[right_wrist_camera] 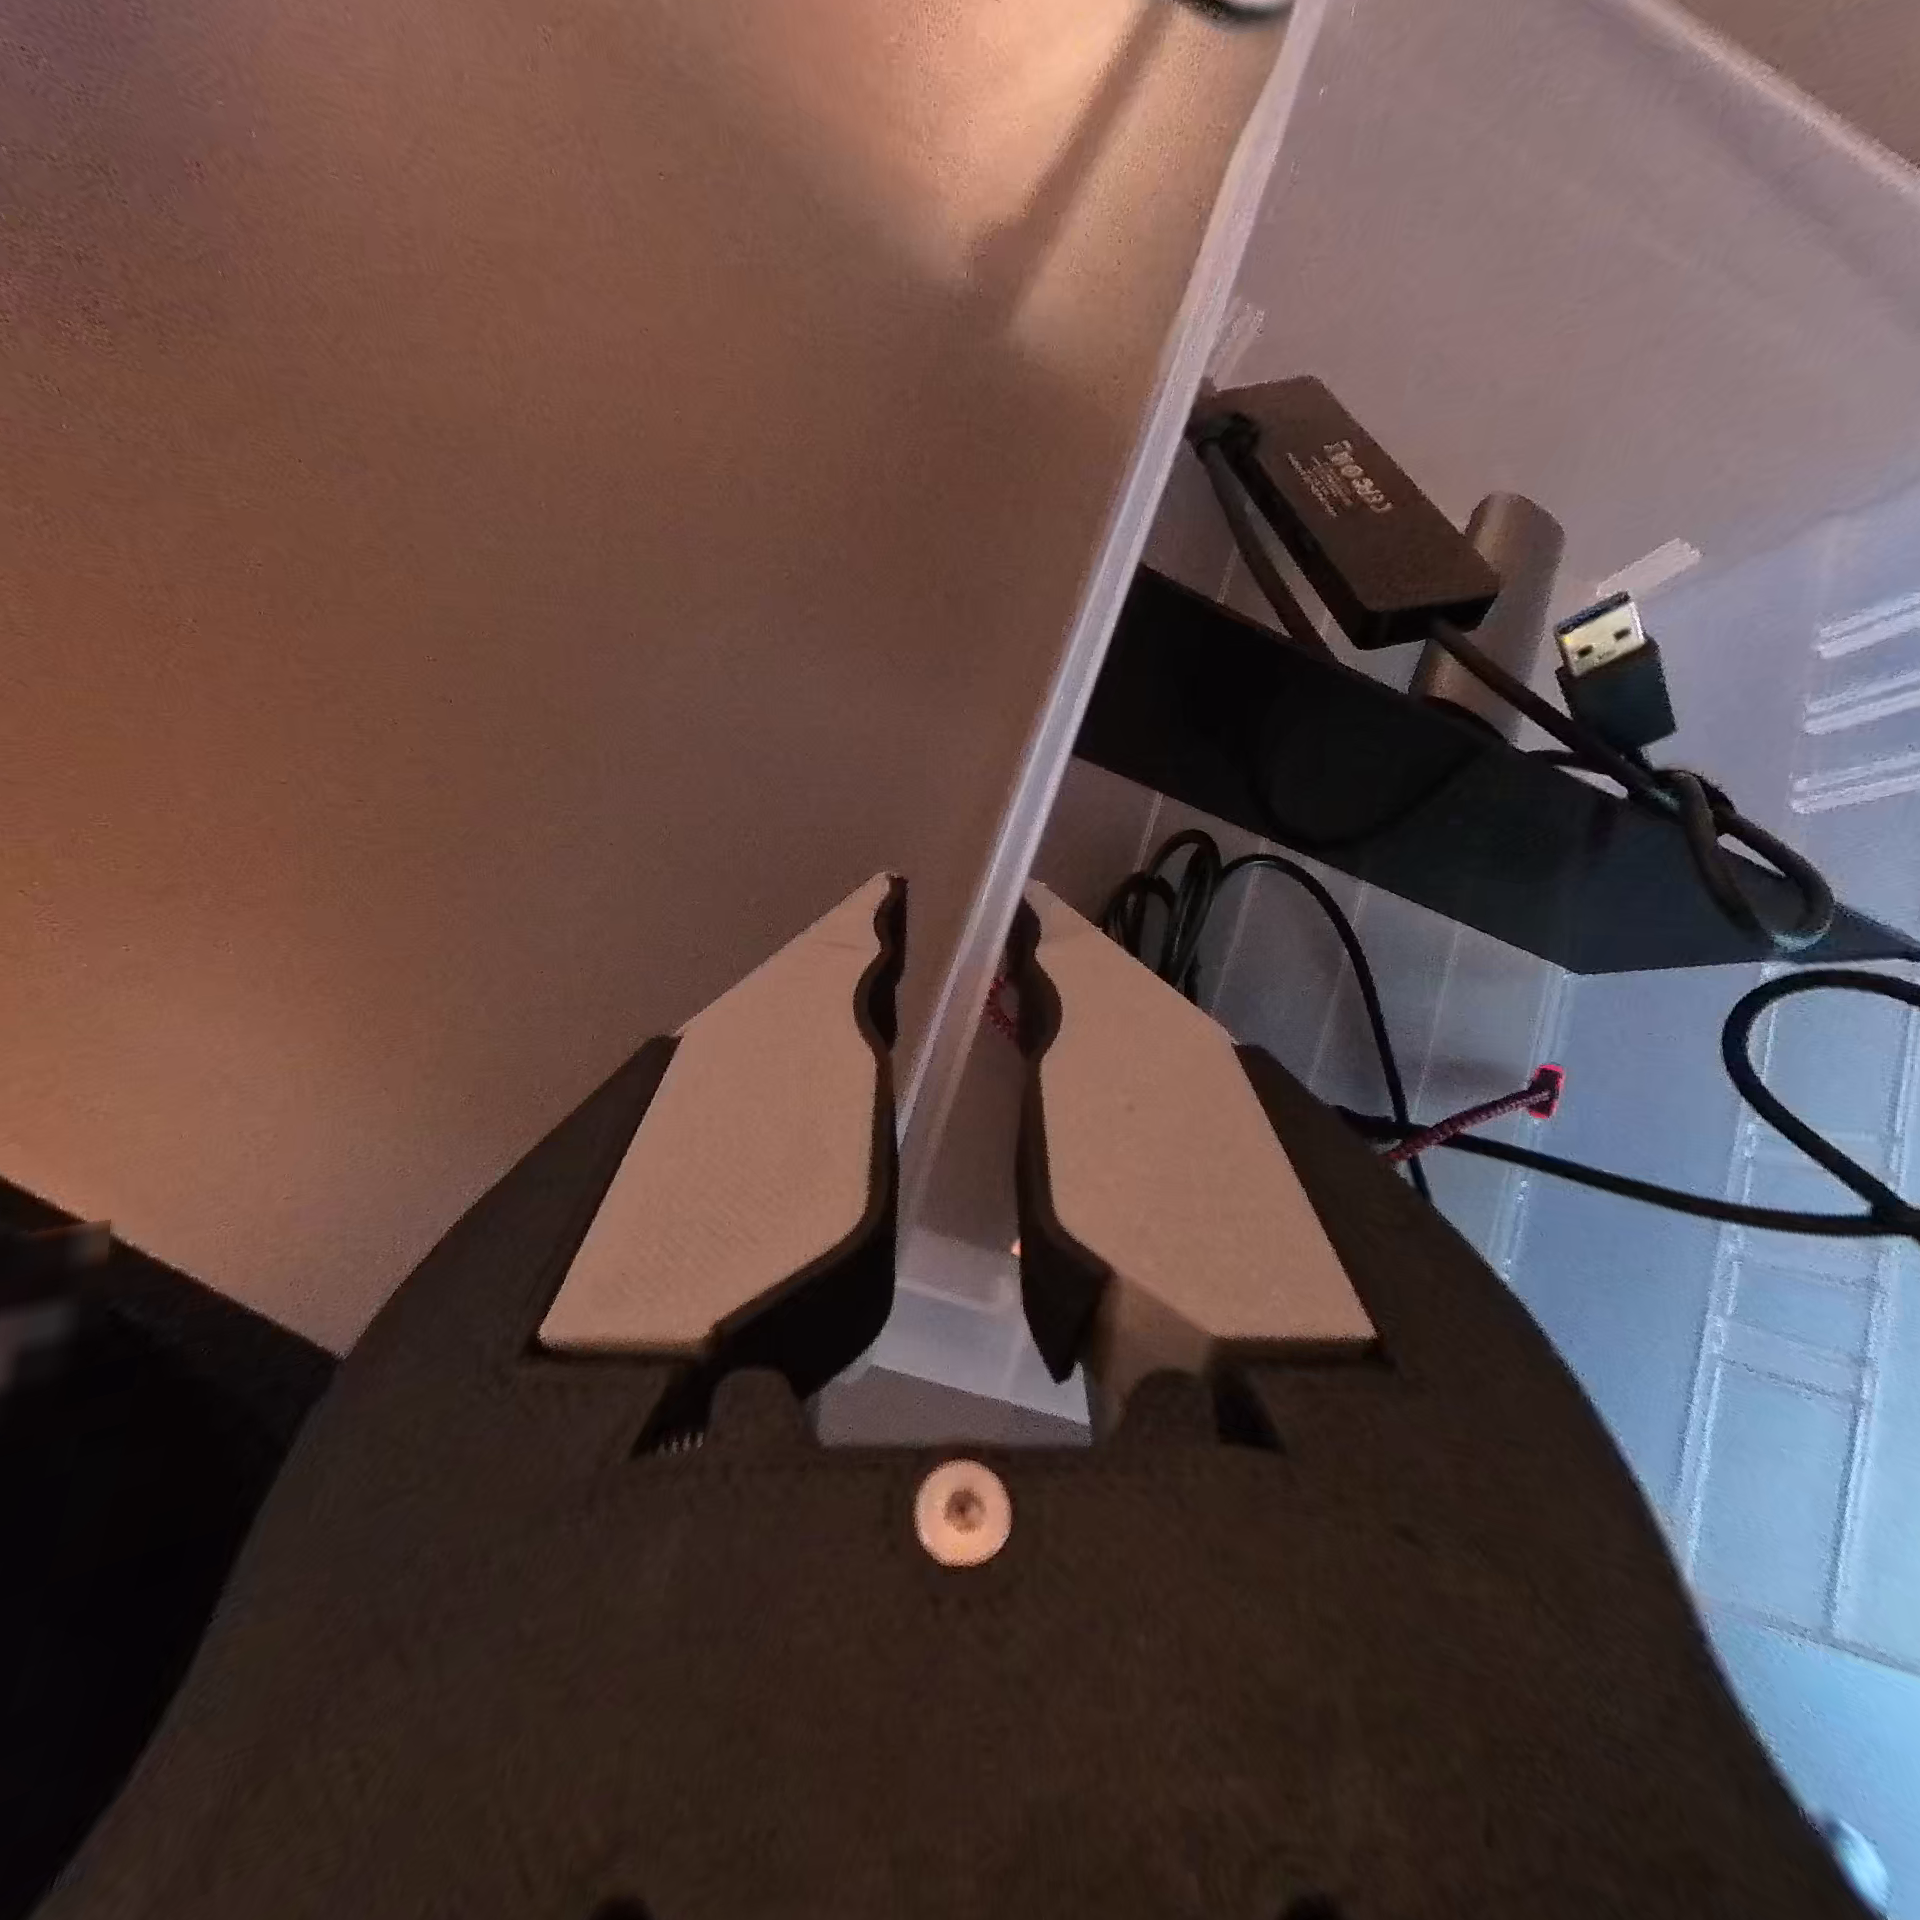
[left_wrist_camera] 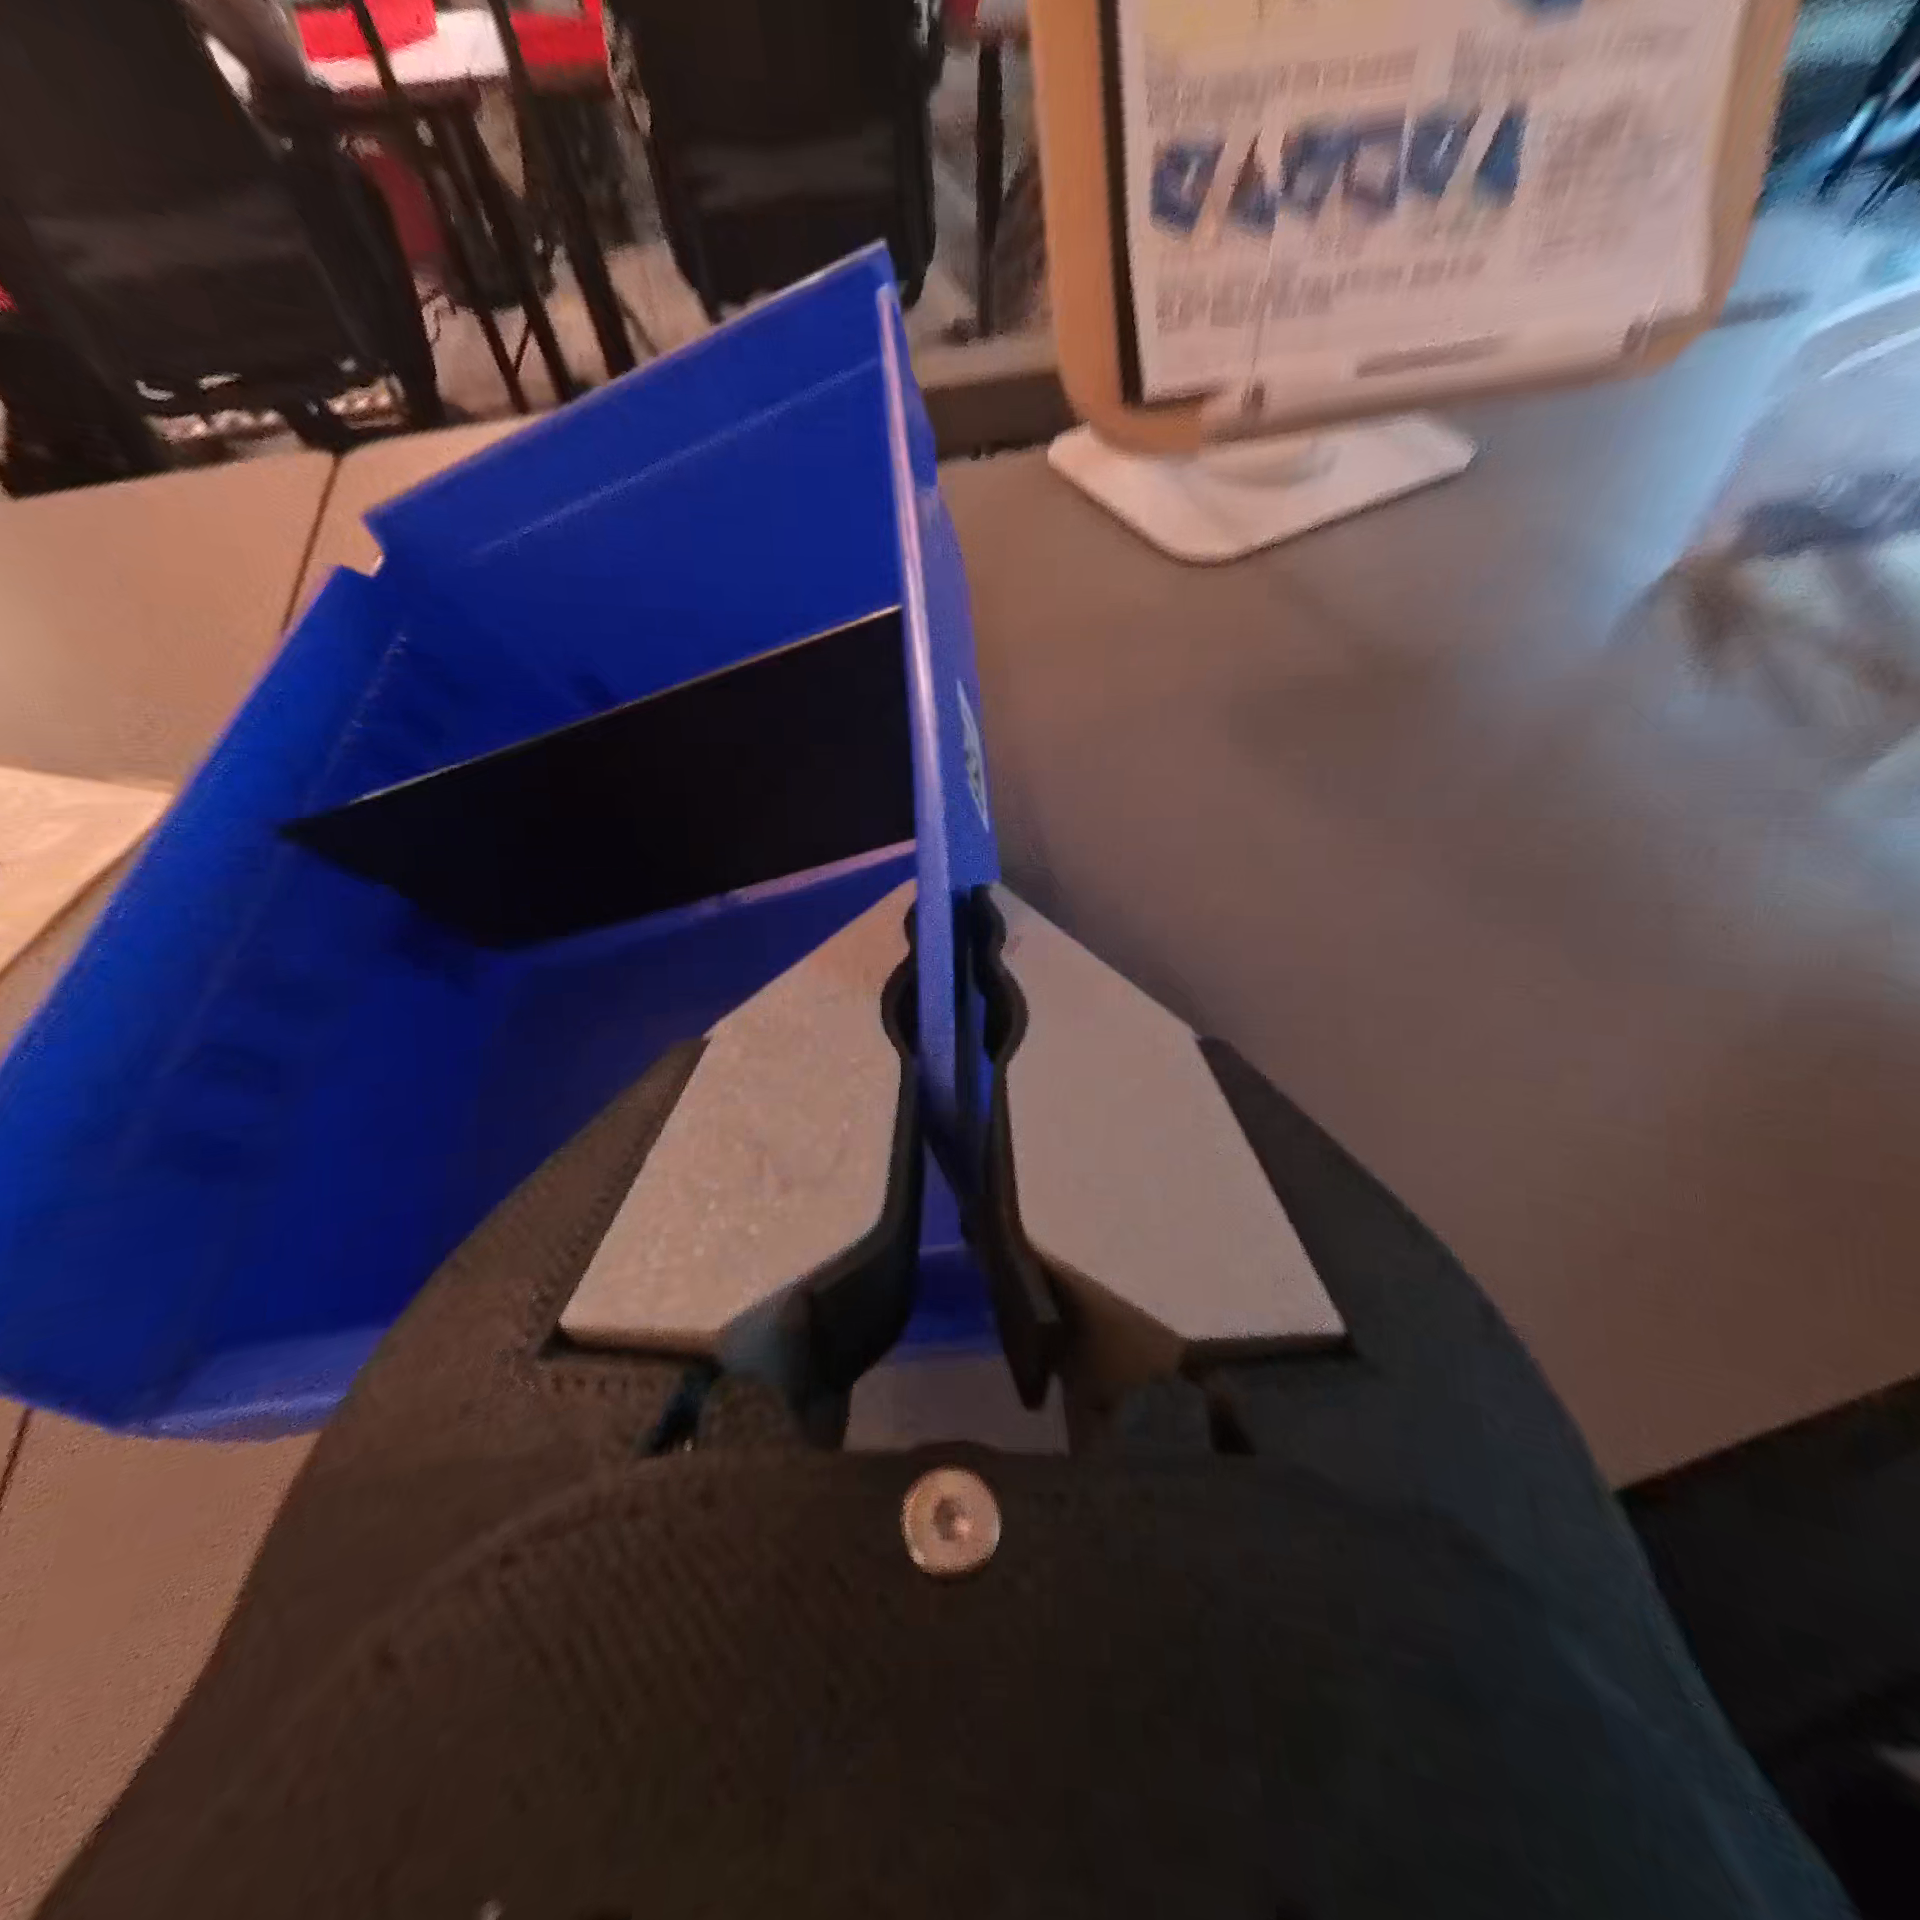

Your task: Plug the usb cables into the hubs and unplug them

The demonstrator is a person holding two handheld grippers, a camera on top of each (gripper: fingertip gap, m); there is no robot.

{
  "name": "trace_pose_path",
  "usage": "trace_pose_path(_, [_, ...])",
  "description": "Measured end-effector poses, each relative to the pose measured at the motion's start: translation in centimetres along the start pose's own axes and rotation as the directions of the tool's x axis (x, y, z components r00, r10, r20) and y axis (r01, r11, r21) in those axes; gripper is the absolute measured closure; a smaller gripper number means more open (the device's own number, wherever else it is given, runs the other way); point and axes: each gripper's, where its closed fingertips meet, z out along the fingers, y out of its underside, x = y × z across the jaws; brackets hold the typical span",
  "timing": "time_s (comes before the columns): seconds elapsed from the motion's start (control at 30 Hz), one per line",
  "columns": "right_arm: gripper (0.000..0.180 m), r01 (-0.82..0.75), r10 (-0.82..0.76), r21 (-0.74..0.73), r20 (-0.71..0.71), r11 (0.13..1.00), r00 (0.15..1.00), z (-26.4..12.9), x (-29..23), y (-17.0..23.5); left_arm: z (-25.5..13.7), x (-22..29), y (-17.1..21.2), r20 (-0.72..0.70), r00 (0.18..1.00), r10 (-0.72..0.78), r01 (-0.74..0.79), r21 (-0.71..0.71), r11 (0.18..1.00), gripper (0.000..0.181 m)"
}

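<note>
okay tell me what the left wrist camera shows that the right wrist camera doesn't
Only the left wrist view shows the left gripper shut on the wall of a blue bin with a black divider, and a sign on a white stand. Only the right shows the right gripper astride a clear bin wall, a black hub, a loose USB plug and cables. Both share the tabletop.

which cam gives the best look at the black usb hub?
Right wrist view. The black USB hub lies inside the clear bin, seen through its wall, beside a loose USB plug. Left wrist view shows none of it, only the blue bin.
</note>
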Motion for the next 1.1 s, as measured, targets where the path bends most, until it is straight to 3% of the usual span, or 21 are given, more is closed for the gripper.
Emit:
trace_pose_path(0.23, [0.152, -0.025, -0.004, 0.125, 0.226, 0.992, 0.974, 2.7, -15.2, -8.5, -3.4, -0.5, -3.3, 0.074, 0.996, 0.042, -0.052, 0.13, 0.99, 0.179])
trace_pose_path(0.3, [0.127, -0.019, -0.038, 0.158, 0.347, 0.987, 0.937, 3.4, -21.7, -11.6, -4.2, -0.2, -4.1, 0.092, 0.994, 0.057, -0.071, 0.164, 0.984, 0.179])
trace_pose_path(0.43, [0.094, 0.091, -0.183, 0.228, 0.425, 0.97, 0.886, 5.0, -33.1, -17.1, -5.5, 0.4, -6.1, 0.096, 0.993, 0.064, -0.089, 0.274, 0.958, 0.178])
trace_pose_path(0.53, [0.107, 0.123, -0.256, 0.308, 0.44, 0.943, 0.861, 3.5, -37.8, -19.4, -6.8, 0.4, -7.3, 0.102, 0.994, 0.049, -0.083, 0.363, 0.928, 0.178])
trace_pose_path(0.67, [0.106, 0.084, -0.306, 0.435, 0.47, 0.897, 0.828, -1.7, -38.3, -19.7, -7.9, 1.2, -8.7, 0.142, 0.986, 0.092, -0.143, 0.413, 0.899, 0.179])
trace_pose_path(0.8, [0.096, 0.022, -0.337, 0.538, 0.495, 0.842, 0.801, -7.3, -34.8, -18.7, -7.7, 4.8, -10.0, 0.092, 0.979, 0.179, -0.201, 0.422, 0.884, 0.179])
trace_pose_path(1.03, [0.091, 0.032, -0.31, 0.623, 0.344, 0.782, 0.886, -12.0, -23.4, -14.7, -5.1, 16.7, -10.5, -0.125, 0.926, 0.357, -0.271, 0.44, 0.856, 0.178])
trace_pose_path(1.1, [0.1, 0.035, -0.308, 0.627, 0.333, 0.779, 0.891, -13.4, -20.4, -13.5, -3.9, 20.8, -10.1, -0.179, 0.897, 0.404, -0.287, 0.457, 0.842, 0.178])
